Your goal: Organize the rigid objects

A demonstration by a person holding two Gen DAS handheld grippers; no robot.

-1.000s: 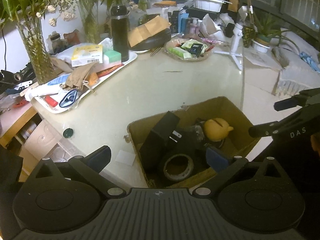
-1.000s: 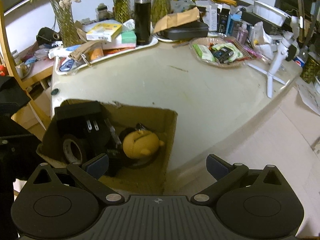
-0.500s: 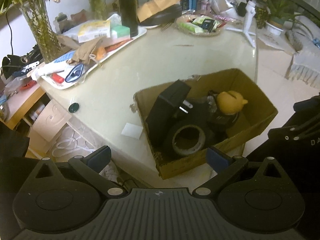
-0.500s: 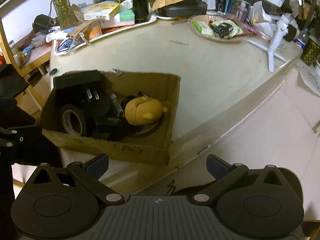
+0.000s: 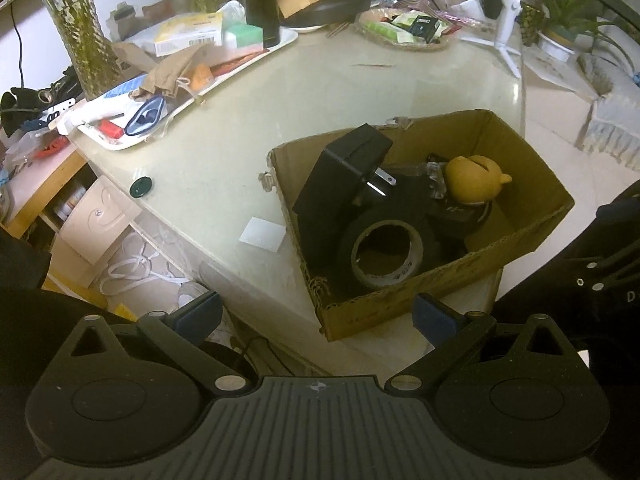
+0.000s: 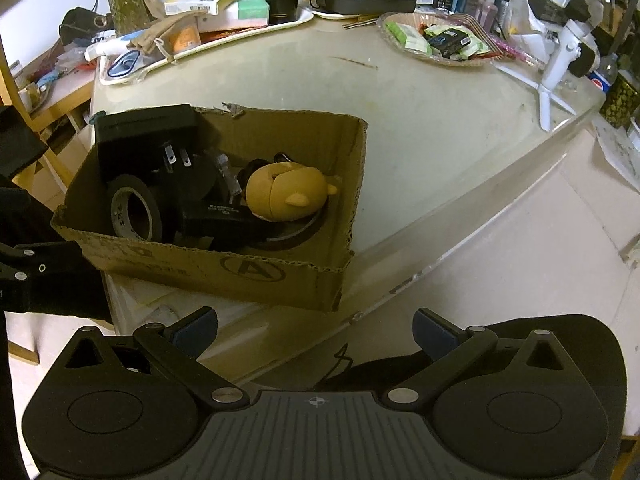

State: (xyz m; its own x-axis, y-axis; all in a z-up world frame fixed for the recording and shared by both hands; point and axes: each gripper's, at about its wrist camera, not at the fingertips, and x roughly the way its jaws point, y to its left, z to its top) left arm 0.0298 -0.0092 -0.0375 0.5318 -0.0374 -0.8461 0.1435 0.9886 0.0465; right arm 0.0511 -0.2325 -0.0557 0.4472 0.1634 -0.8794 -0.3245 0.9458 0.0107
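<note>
- dim indoor light, warm yellowish cast
- soft glare on table
- strong fisheye bending at edges
- far clutter soft, possibly out of focus

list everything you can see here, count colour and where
cardboard box: 1, brown, near table edge
tape roll: 1, black, standing in box, near wall
plug adapter: 1, black, leaning in box
piggy bank: 1, yellow, in box, among black items
table: 1, pale, under box
long tray: 1, white, cluttered, far left on table
bottle: 1, black, upright on tray
snack basket: 1, far side of table
tripod stand: 1, white, far right of table
round cap: 1, dark, table's left edge
left claw: 1, black with blue pads, open, empty
right claw: 1, same, open, empty
</note>
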